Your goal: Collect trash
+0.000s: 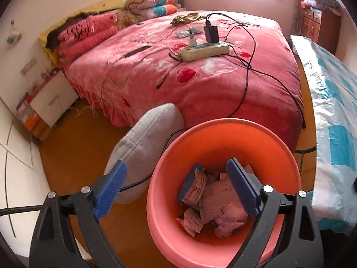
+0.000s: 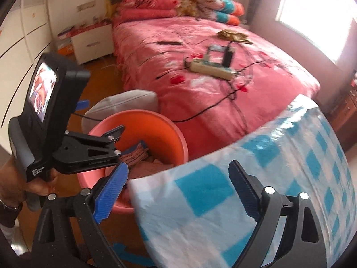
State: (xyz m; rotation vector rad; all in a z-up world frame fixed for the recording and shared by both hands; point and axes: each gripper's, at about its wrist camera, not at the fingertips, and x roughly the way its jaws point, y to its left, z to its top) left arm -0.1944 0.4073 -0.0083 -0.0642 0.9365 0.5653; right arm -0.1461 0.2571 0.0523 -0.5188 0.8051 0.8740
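A pink plastic bin (image 1: 212,147) stands on the floor at the foot of the bed, with several crumpled white and pink wrappers (image 1: 221,203) and a blue-and-white packet (image 1: 194,185) inside. My left gripper (image 1: 177,187) hangs open right above the bin's mouth, with nothing between its blue fingers (image 1: 113,185). In the right wrist view the bin (image 2: 156,131) sits at centre left. My right gripper (image 2: 177,189) is open over the edge of a blue-checked tablecloth (image 2: 267,167) and holds nothing. A gold wrapper (image 1: 187,19) and a small blue packet (image 1: 189,31) lie on the bed.
A pink bed (image 1: 200,84) carries a power strip (image 1: 204,50) with chargers and trailing black cables. A grey cushion (image 1: 145,138) leans beside the bin. The clothed table (image 1: 334,111) is on the right, white drawers (image 1: 53,96) on the left. A hand (image 2: 33,185) holds the left unit's screen (image 2: 43,84).
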